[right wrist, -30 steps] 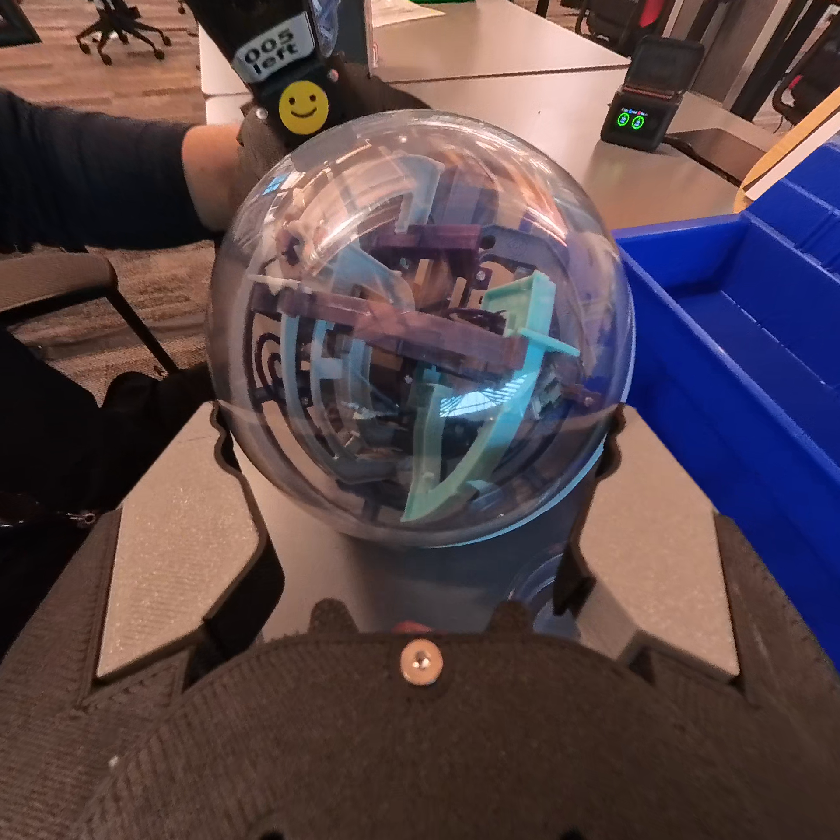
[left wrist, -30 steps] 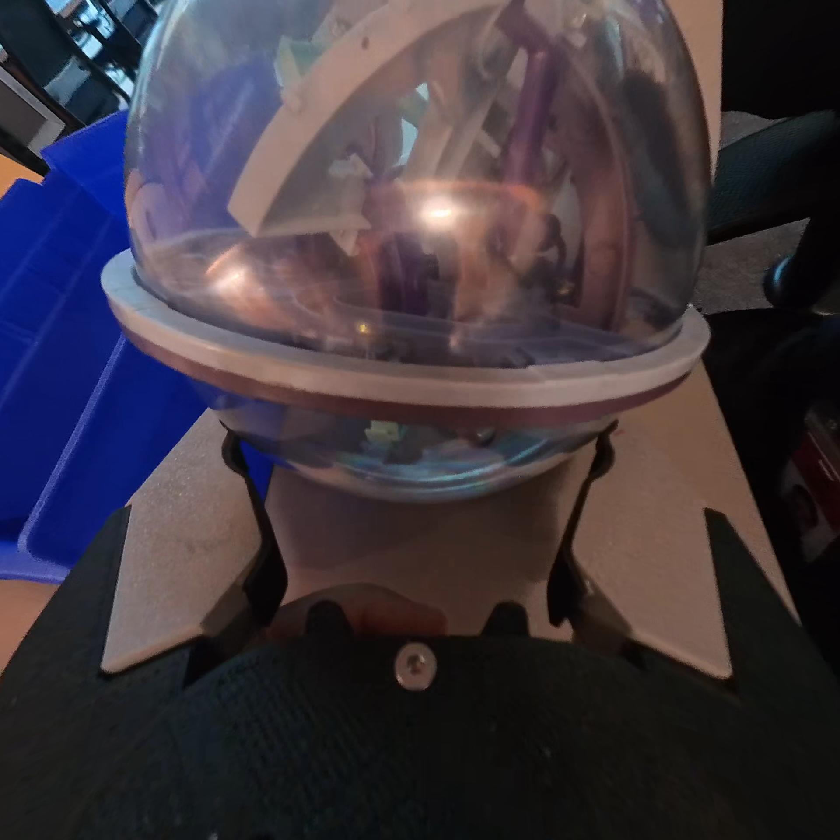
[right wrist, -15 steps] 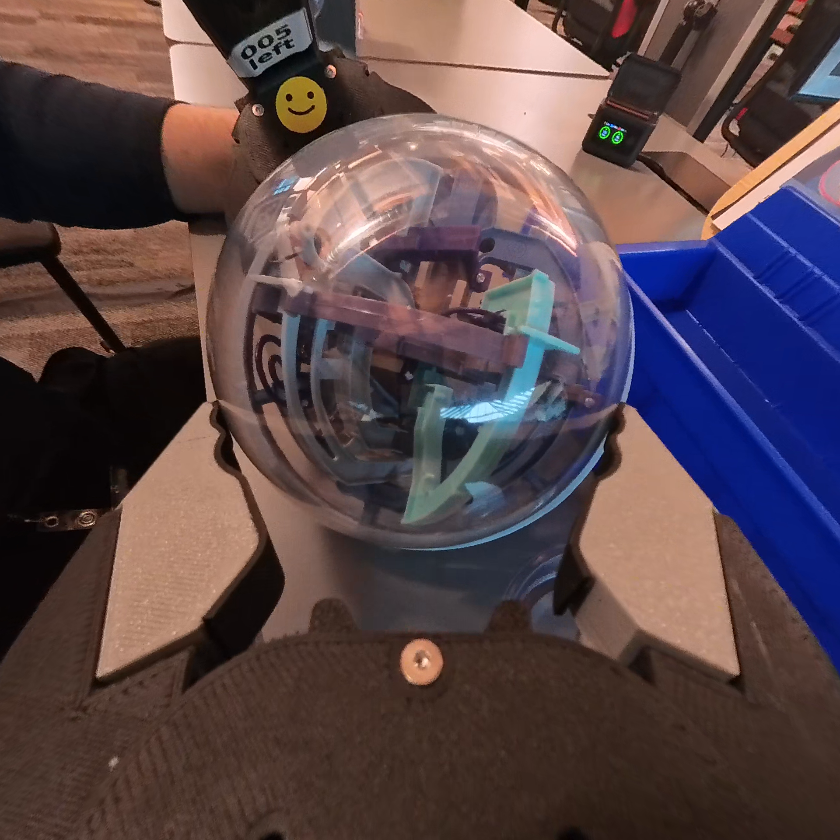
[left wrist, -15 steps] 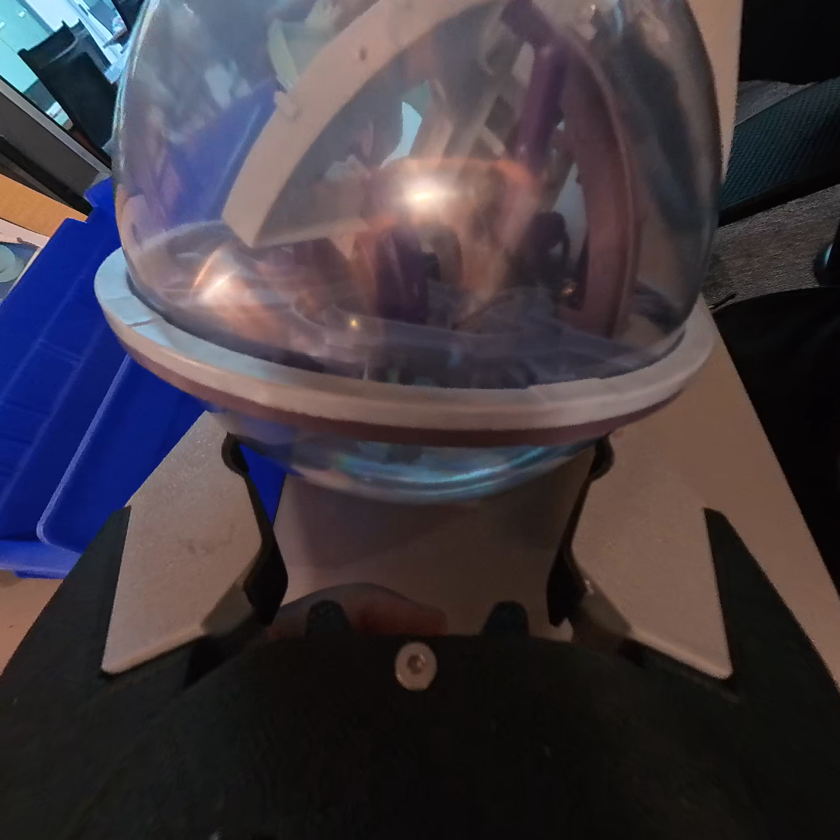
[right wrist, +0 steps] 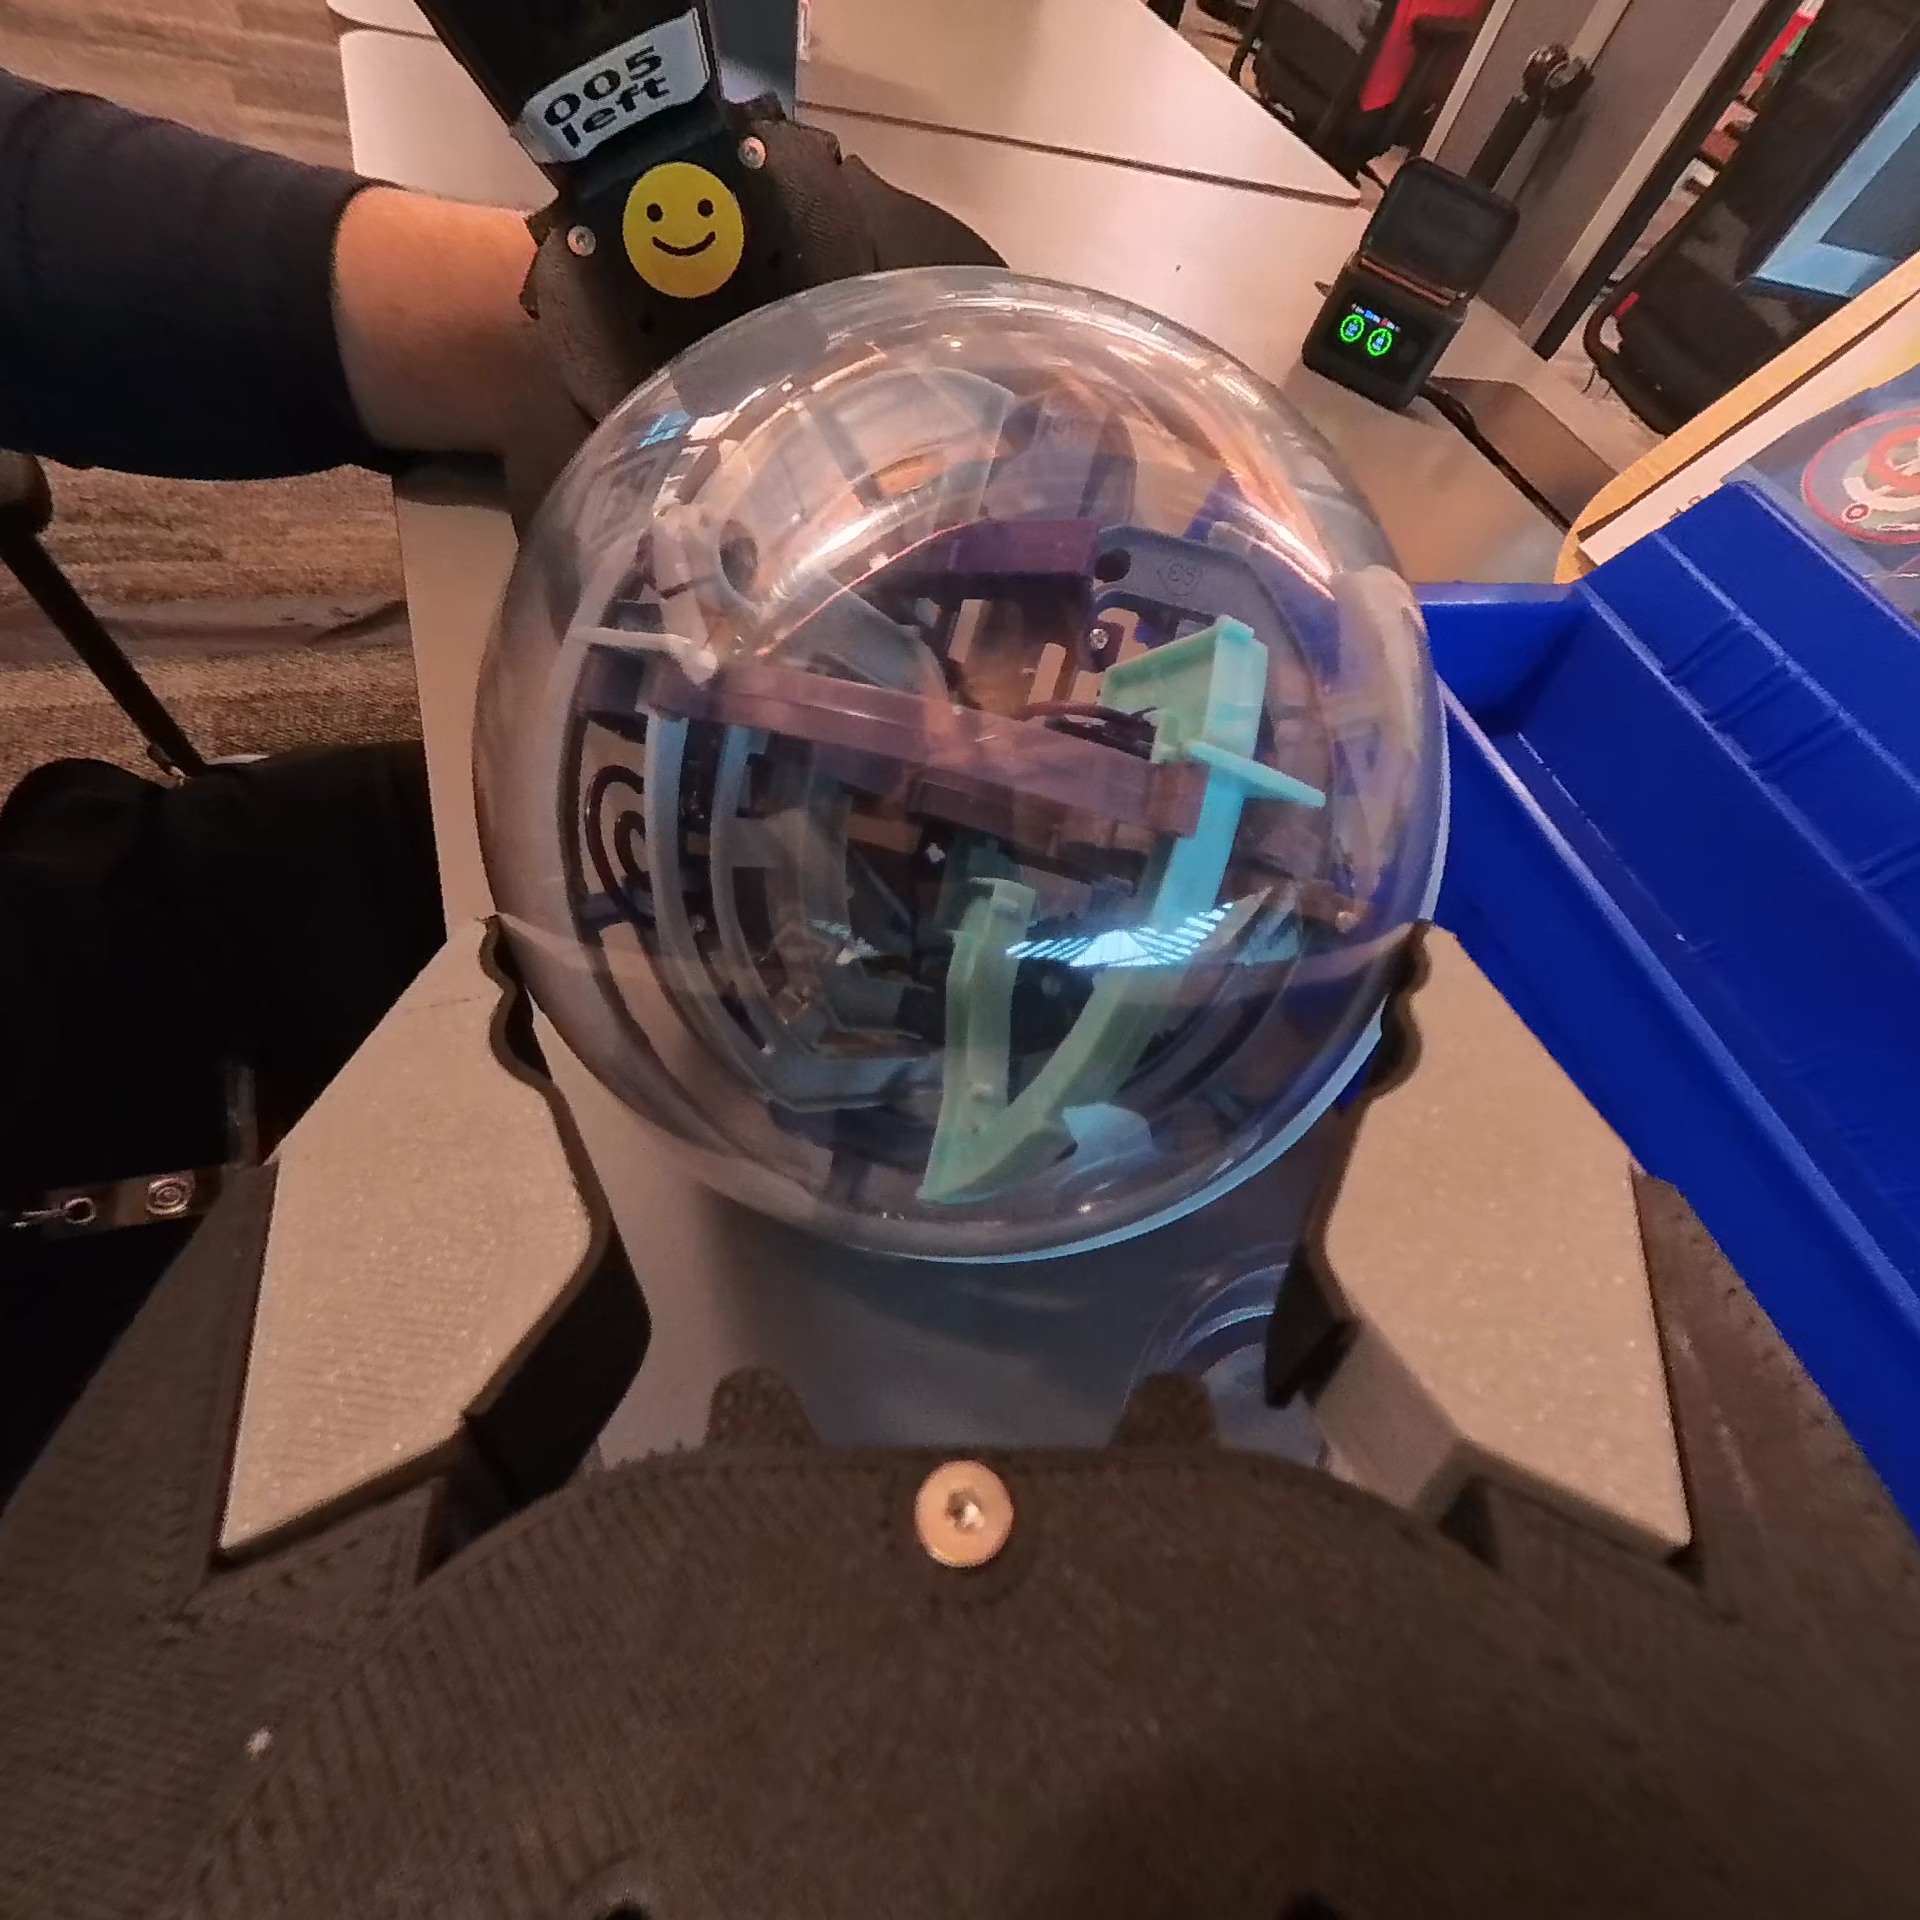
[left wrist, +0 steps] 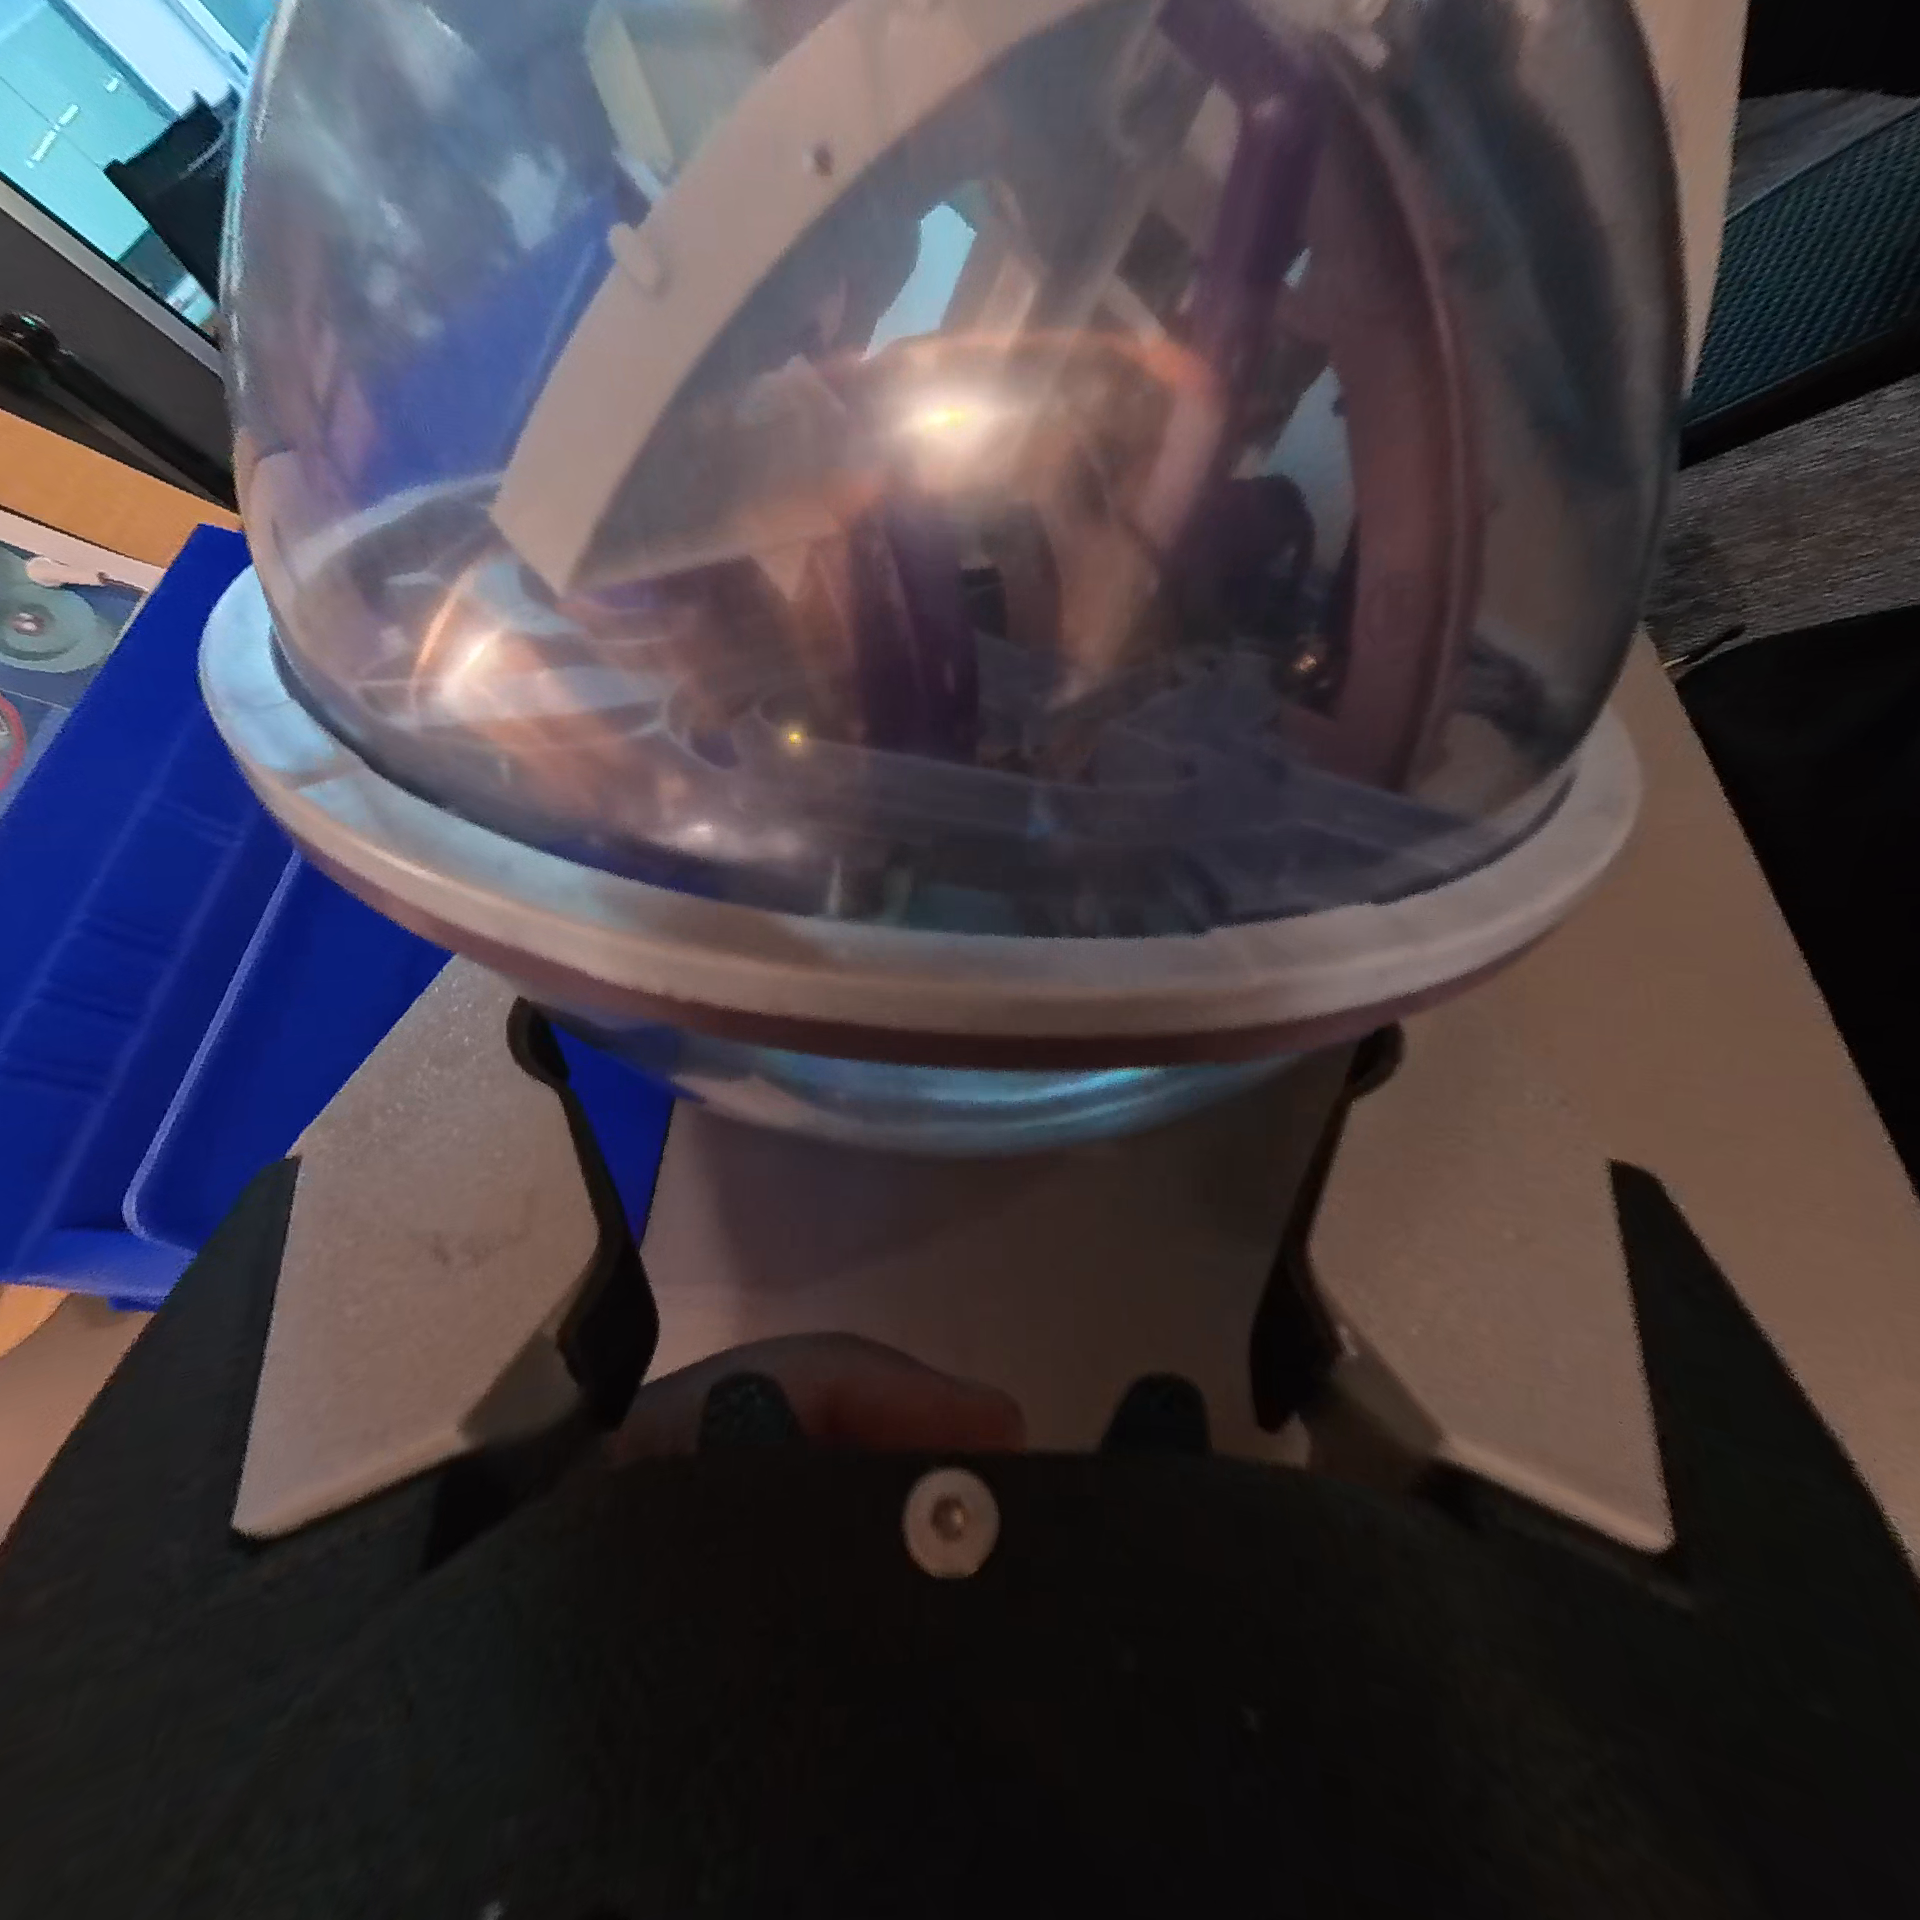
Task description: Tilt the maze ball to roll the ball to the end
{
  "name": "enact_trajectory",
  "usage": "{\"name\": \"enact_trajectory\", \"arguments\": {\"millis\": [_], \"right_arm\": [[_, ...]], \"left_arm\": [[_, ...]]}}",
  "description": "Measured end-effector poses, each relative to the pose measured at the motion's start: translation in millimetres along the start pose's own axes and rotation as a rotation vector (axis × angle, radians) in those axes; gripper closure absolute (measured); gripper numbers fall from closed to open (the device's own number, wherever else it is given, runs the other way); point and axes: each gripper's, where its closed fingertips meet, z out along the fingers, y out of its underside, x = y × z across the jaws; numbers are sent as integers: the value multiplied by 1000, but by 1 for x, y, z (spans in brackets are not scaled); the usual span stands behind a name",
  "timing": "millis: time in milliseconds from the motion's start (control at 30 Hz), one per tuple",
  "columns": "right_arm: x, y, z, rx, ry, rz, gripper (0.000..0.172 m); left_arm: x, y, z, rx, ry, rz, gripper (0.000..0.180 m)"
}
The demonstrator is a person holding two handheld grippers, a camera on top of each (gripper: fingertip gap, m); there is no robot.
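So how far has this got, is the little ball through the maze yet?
Done: the clear maze ball is off the grey table, cradled from opposite sides by the left gripper and the right gripper. In hand: it is held beside the blue bin for tilting. Left: the small ball inside can't be picked out, so the finish can't be confirmed.

Maze ball [right wrist: 956, 769]: clear shell, purple, mint-green and pale-blue tracks, dark spiral on one side; pale grey ring with maroon edge [left wrist: 935, 966]. Bin [right wrist: 1704, 831]: blue. Table [right wrist: 1091, 208]: grey. Sticker [right wrist: 683, 231]: yellow, black smiley. Sleeve [right wrist: 156, 270]: dark navy.
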Motion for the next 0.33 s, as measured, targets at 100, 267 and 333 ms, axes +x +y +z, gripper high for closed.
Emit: {"name": "enact_trajectory", "arguments": {"millis": [100,267,333], "right_arm": [[0,0,0,6,1,-4,17],[-1,-1,0,9,1,-9,17],[-1,-1,1,6,6,-15,17]], "left_arm": [[0,0,0,-2,-4,2,30],[0,1,0,-4,-9,3,30],[0,1,-1,-5,-13,9,30]]}}
